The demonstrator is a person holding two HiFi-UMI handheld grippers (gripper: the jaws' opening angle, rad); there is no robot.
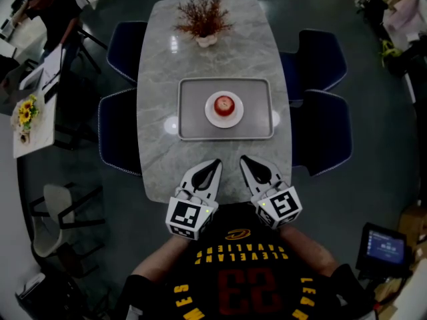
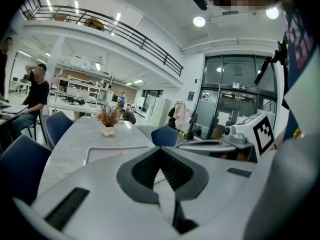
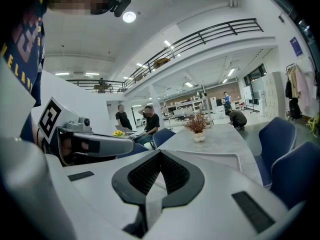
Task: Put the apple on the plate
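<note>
The apple [image 1: 225,105] sits on the white plate [image 1: 211,114], in the middle of the gray tray [image 1: 193,122]. The left gripper [image 1: 217,162] and the right gripper [image 1: 243,158] are pressed together, holding nothing. The apple lies straight ahead, between them, about as far from each.

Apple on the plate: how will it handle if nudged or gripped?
Round, so the apple would likely roll if pushed. Its skin seems to catch the light, so it may be slippery. The plate looks shallow, so it probably won't stop it.
</note>
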